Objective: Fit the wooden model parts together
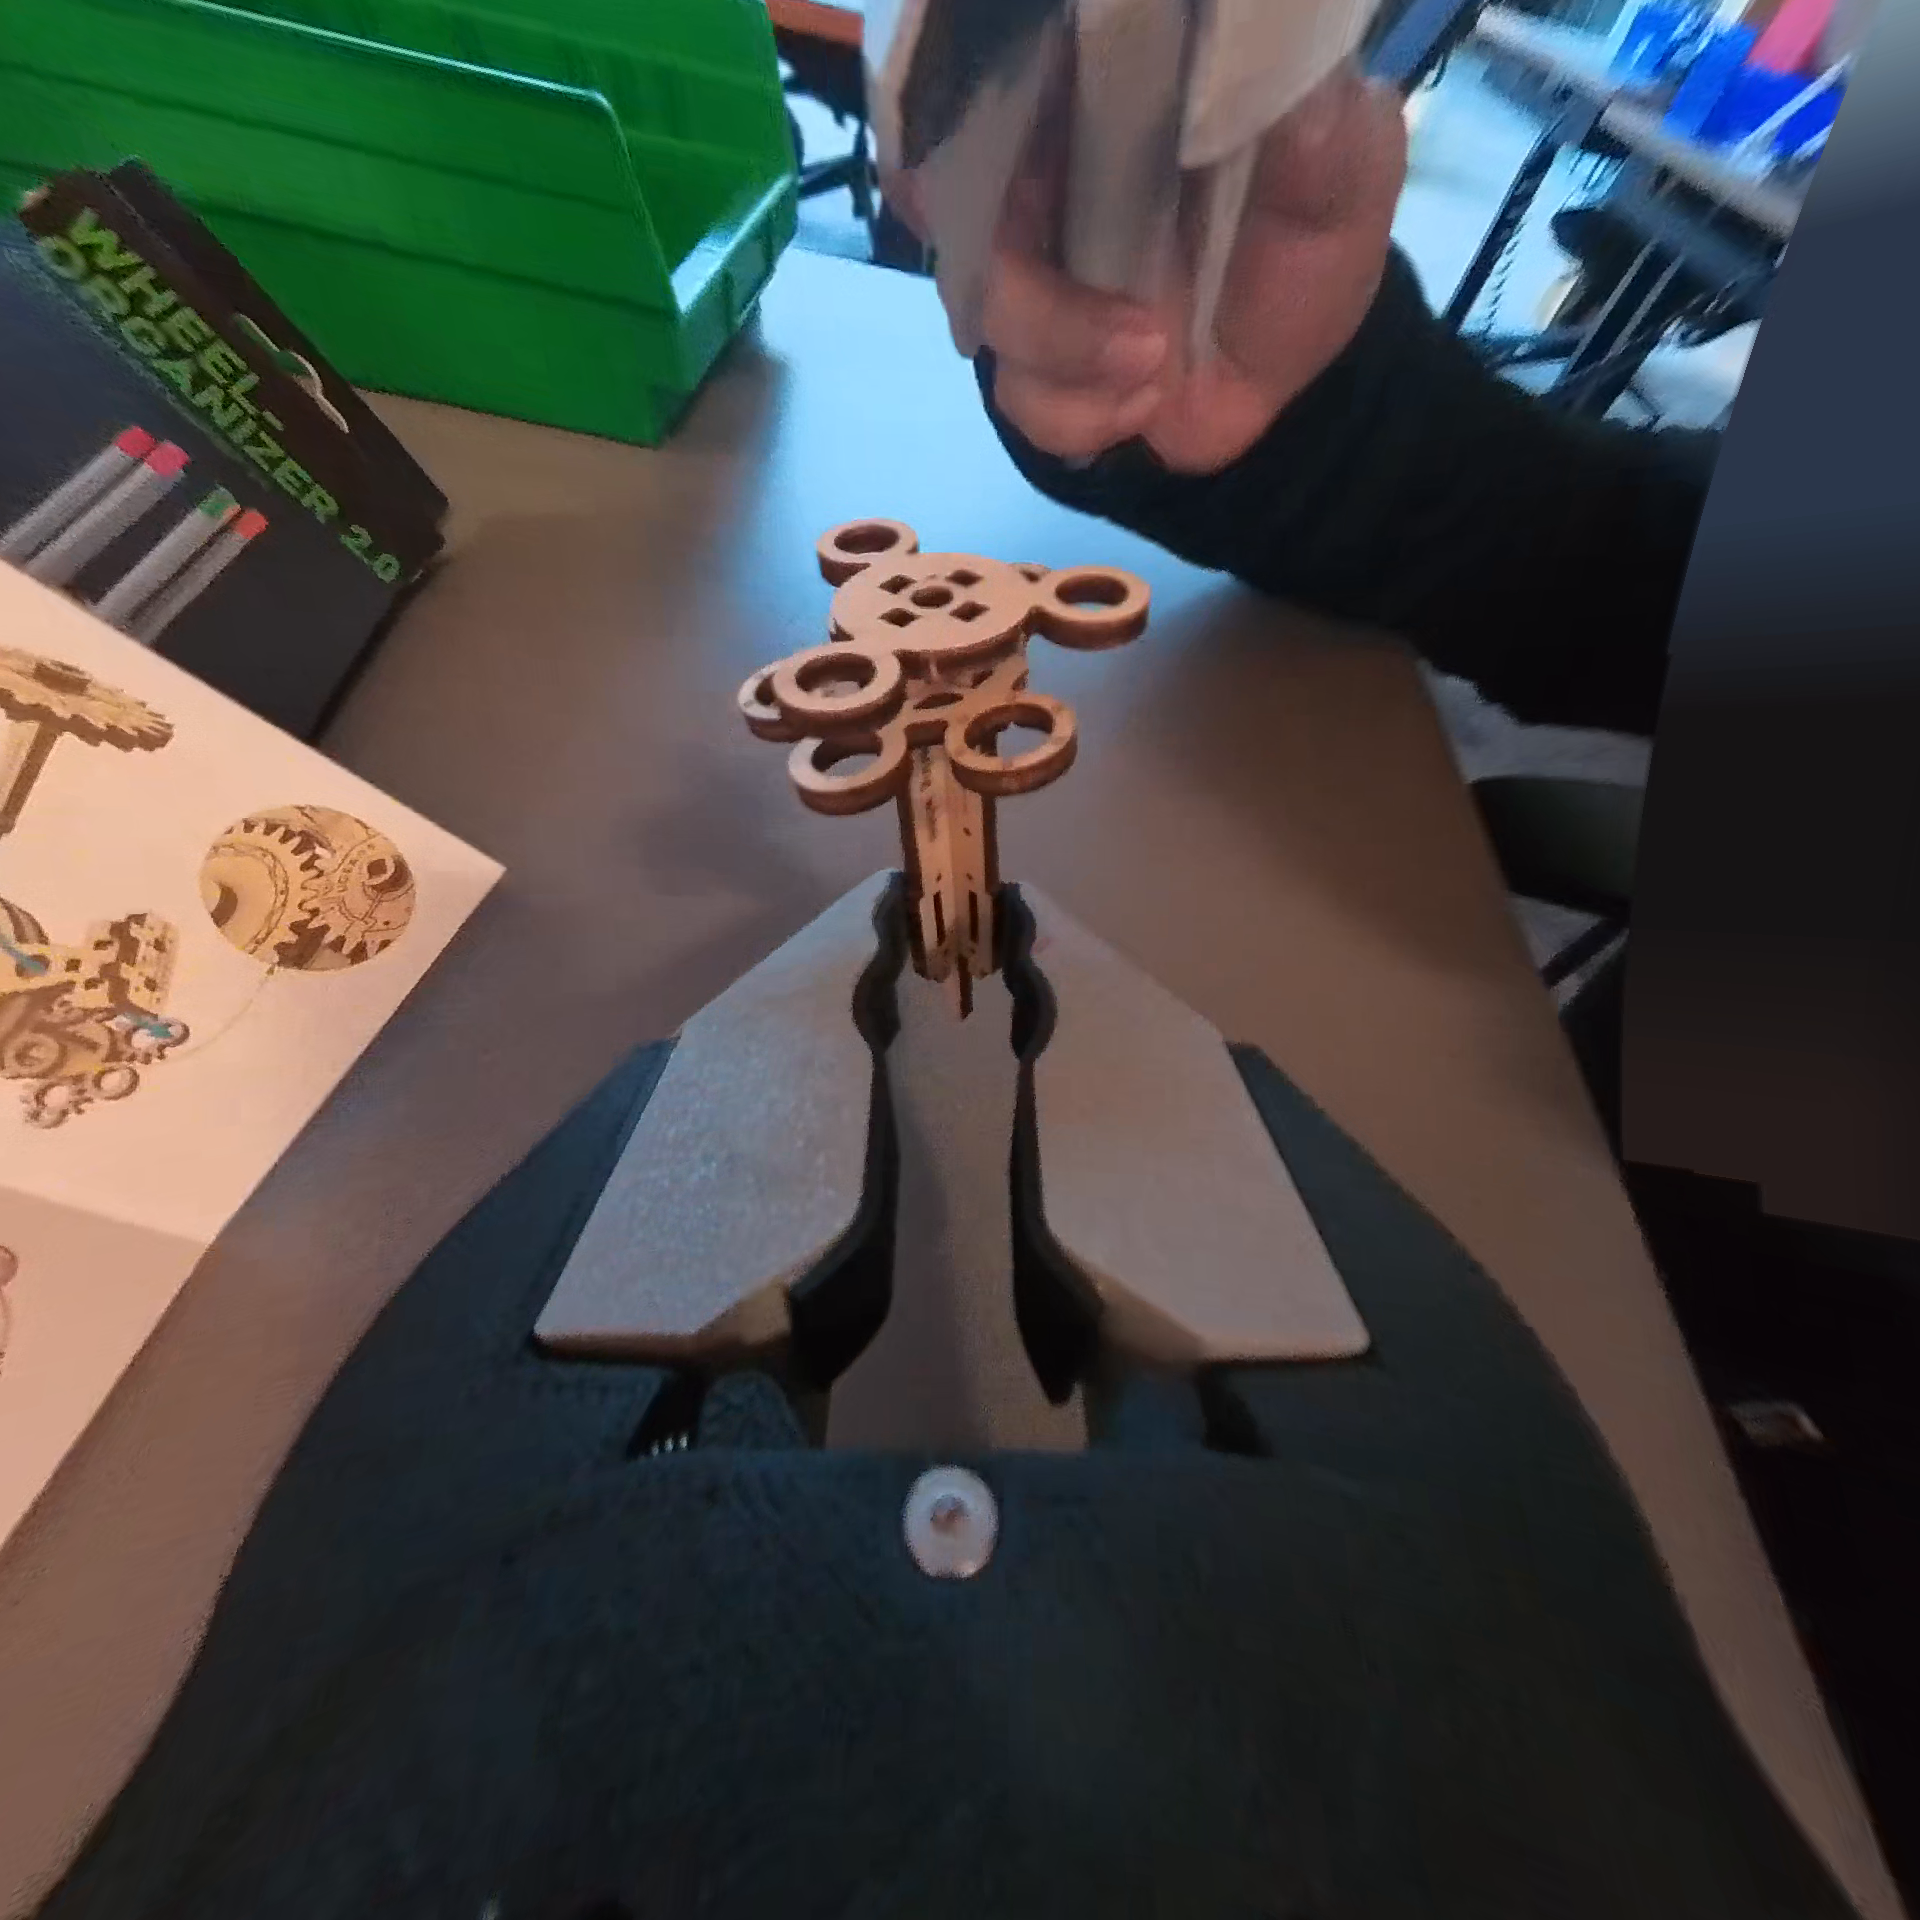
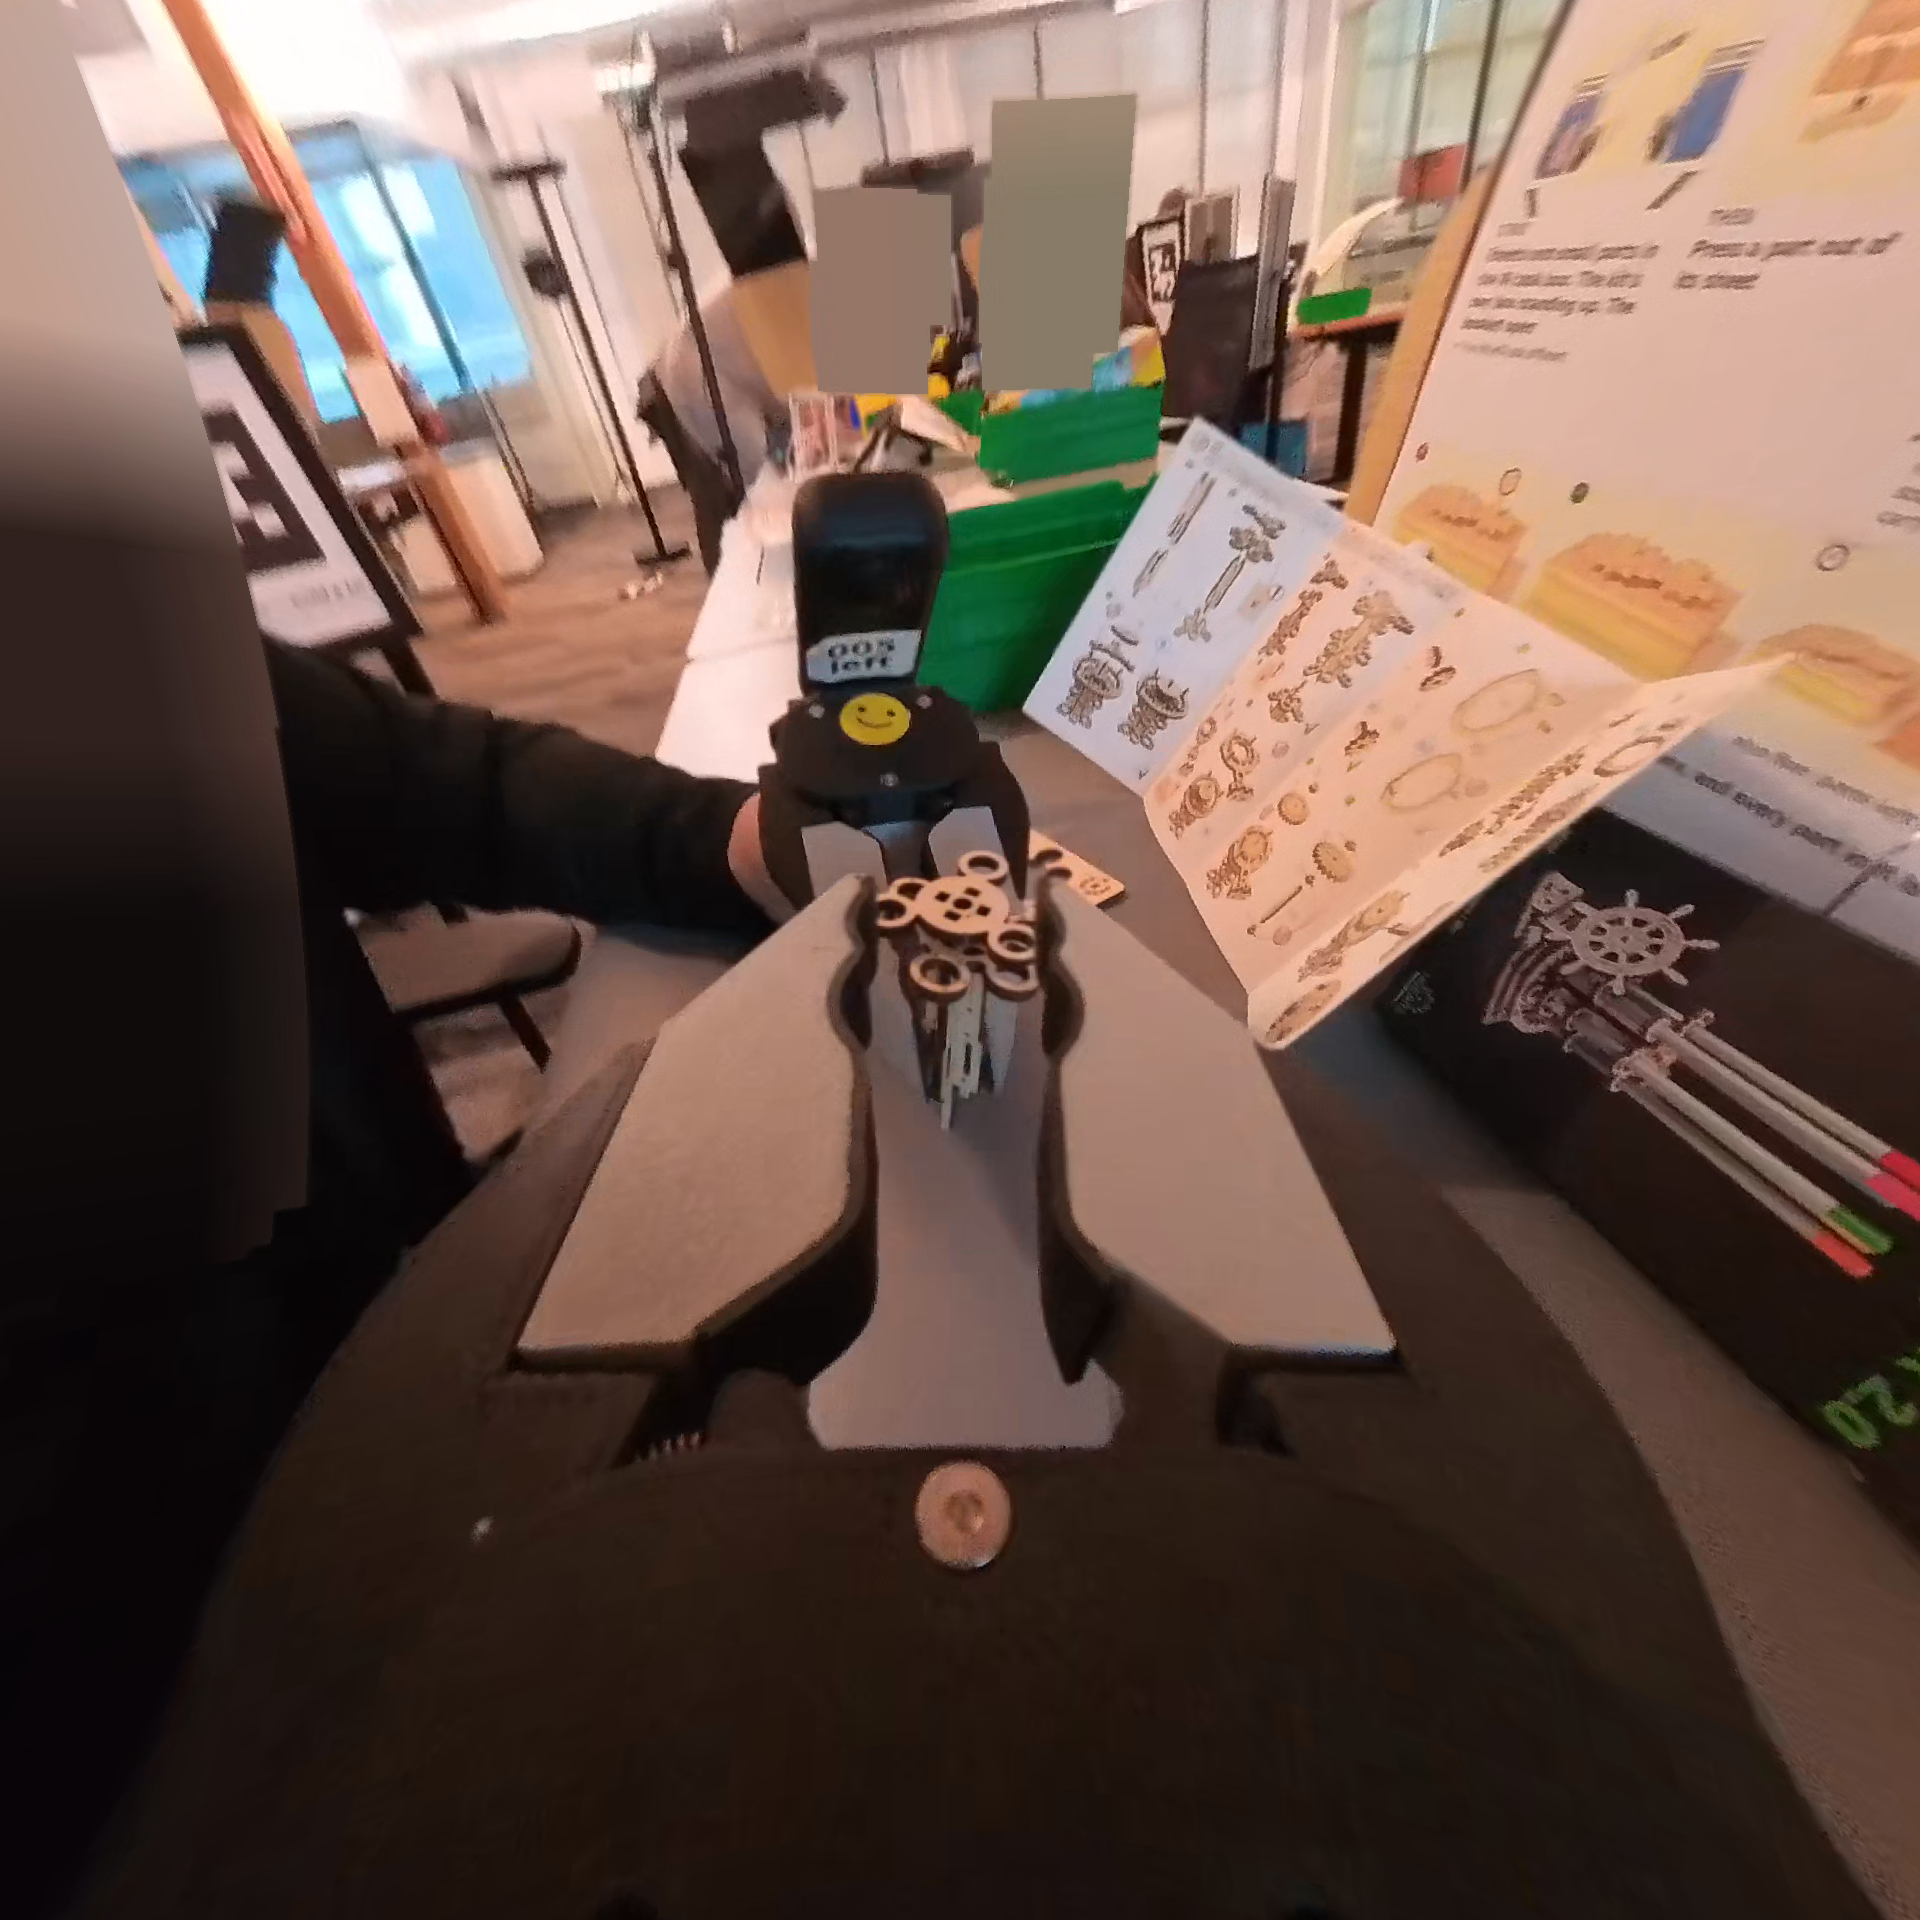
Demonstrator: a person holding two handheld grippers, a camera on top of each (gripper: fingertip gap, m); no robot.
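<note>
My left gripper (image 1: 953, 904) is shut on the shaft of a wooden model (image 1: 935, 675) and holds it above the grey table (image 1: 623, 727). The model has two stacked discs with ring-shaped lobes beyond my fingertips. My right gripper (image 2: 954, 894) is open and empty. The model (image 2: 951, 914) shows through the gap between its fingers, apart from them. In the left wrist view the right gripper (image 1: 1122, 135) is blurred, high above the model, in a hand (image 1: 1143, 343). A loose flat wooden part (image 2: 1081, 883) lies on the table behind.
Green bins (image 1: 416, 208) stand at the back left. A black box (image 1: 239, 416) and an instruction sheet (image 1: 156, 935) lie to the left. In the right wrist view the sheet (image 2: 1351, 748) and the box (image 2: 1662, 1091) are on the right. A chair (image 2: 468, 966) stands by the table edge. My right fingertips sit around 10 cm from my left ones.
</note>
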